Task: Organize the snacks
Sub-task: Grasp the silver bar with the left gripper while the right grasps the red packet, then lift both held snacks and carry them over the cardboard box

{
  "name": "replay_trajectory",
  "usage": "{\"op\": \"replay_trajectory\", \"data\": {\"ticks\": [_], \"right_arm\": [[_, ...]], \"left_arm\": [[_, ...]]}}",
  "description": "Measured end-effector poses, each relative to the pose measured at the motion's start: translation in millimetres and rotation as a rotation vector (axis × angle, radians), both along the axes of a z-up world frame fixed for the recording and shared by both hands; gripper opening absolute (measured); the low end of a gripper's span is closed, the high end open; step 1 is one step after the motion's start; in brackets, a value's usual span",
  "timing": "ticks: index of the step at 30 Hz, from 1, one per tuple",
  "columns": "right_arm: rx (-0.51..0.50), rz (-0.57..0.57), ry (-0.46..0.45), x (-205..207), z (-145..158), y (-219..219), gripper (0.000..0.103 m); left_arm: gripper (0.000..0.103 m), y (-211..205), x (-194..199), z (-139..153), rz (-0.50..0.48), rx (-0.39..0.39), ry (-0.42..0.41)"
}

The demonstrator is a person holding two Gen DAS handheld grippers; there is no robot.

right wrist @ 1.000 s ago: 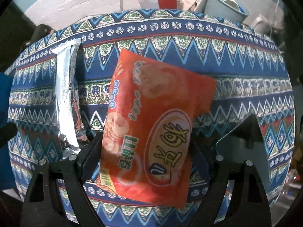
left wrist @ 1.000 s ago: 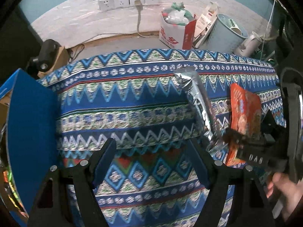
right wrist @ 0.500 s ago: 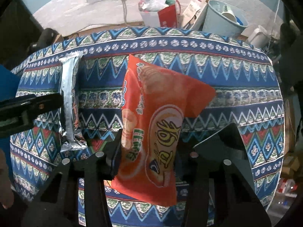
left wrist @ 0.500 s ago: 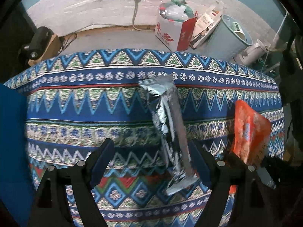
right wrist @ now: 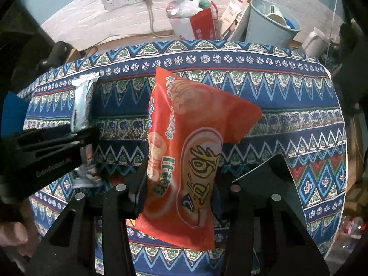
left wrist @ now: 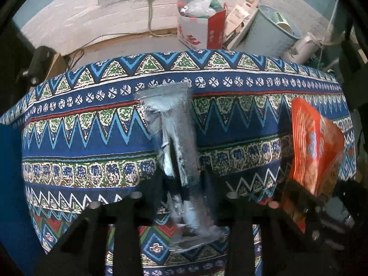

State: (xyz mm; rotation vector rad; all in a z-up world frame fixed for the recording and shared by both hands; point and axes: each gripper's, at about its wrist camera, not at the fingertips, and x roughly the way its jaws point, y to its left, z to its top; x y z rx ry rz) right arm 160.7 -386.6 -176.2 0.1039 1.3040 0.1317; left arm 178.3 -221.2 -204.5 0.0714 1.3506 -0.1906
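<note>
A: Quick read on the snacks. Orange snack bag (right wrist: 184,156) is soft, puffy film, prob. v. light, contents likely crush easily. You've got it by the lower half, between the right gripper (right wrist: 178,193) fingers, bag standing up above the patterned tablecloth (right wrist: 276,105).

B: And the silver one?

A: Silver foil packet (left wrist: 177,151) is long, narrow, crinkly, slick-looking. I'd guess light and floppy at both ends. It lies lengthwise on the cloth, left of the orange bag.

B: Where do I take it?

A: Mid-length or just below, across the narrow width. That's about where the left gripper (left wrist: 181,195) sits now.

B: Jaws?

A: Left: pinched nearly all the way in, foil packet between the fingers, so gripping it. Pic's blurred there, so contact edges aren't crisp. Right: narrow, squeezed on the orange bag, film bulging either side.

B: Risk?

A: Foil may slip or fold when you lift. Don't squeeze the orange bag harder, it'd prob. crush what's inside.
</note>
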Motion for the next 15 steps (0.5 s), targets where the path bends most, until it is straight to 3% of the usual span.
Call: {"op": "replay_trajectory", "data": {"ticks": [15], "right_arm": [[-0.018,0.051,-0.087,16.8,36.8,28.1,0.045]], "left_arm": [[0.030,48.8,-20.3,38.1,0.015,0.003,-0.078]]}}
